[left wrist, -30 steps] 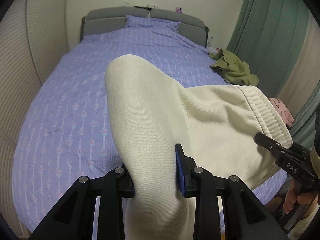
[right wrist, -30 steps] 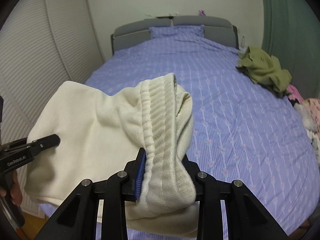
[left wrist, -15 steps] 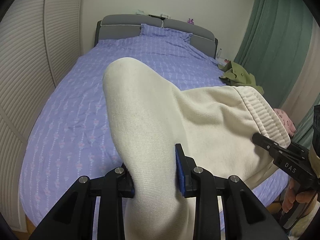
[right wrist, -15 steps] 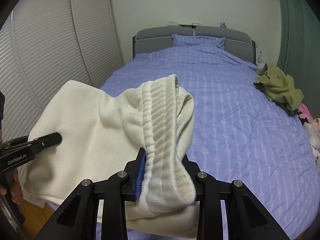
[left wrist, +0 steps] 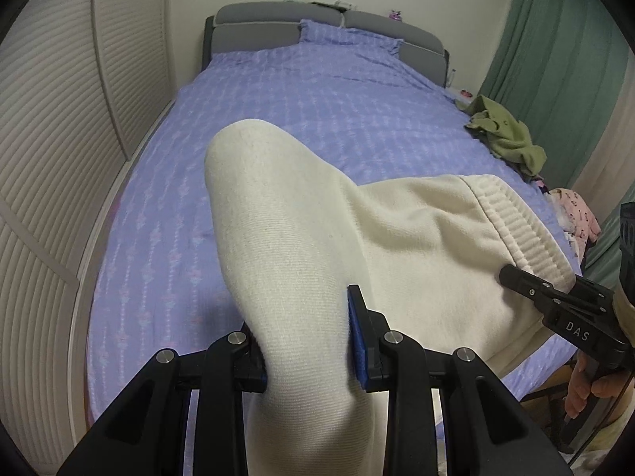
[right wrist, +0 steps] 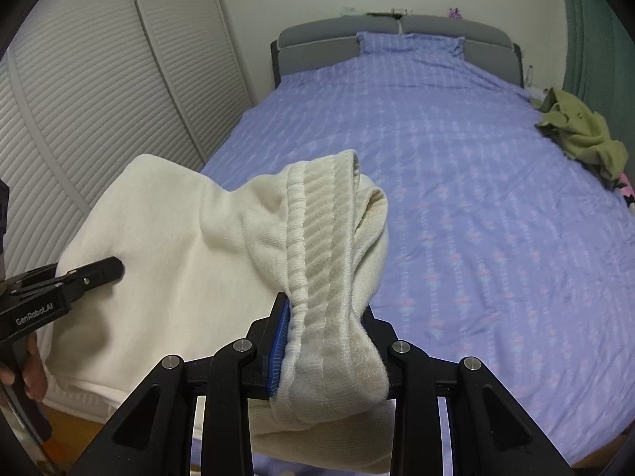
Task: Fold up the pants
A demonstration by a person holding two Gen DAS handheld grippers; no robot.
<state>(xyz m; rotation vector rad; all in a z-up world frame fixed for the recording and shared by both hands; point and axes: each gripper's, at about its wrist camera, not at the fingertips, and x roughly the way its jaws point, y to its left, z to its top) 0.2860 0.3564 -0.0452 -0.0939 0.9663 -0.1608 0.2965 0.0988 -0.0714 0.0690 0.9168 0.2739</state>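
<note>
Cream pants (left wrist: 397, 246) hang between my two grippers above the foot of a bed with a purple patterned cover (left wrist: 317, 111). My left gripper (left wrist: 305, 341) is shut on a folded edge of the pants' fabric. My right gripper (right wrist: 321, 341) is shut on the ribbed elastic waistband (right wrist: 321, 238). The right gripper also shows at the right of the left wrist view (left wrist: 555, 301), and the left gripper at the left of the right wrist view (right wrist: 59, 289). The cloth (right wrist: 170, 246) stretches loosely between them.
An olive green garment (right wrist: 579, 131) lies on the bed's right edge, with a pink garment (left wrist: 575, 210) nearer. A grey headboard (right wrist: 397, 35) and a purple pillow (right wrist: 408, 41) are at the far end. A slatted wardrobe (right wrist: 99, 99) stands left, green curtains (left wrist: 555, 47) right.
Both grippers have pulled back and up from the bed with the pants still held. More of the bed, wardrobe and wall shows. The grips are unchanged.
</note>
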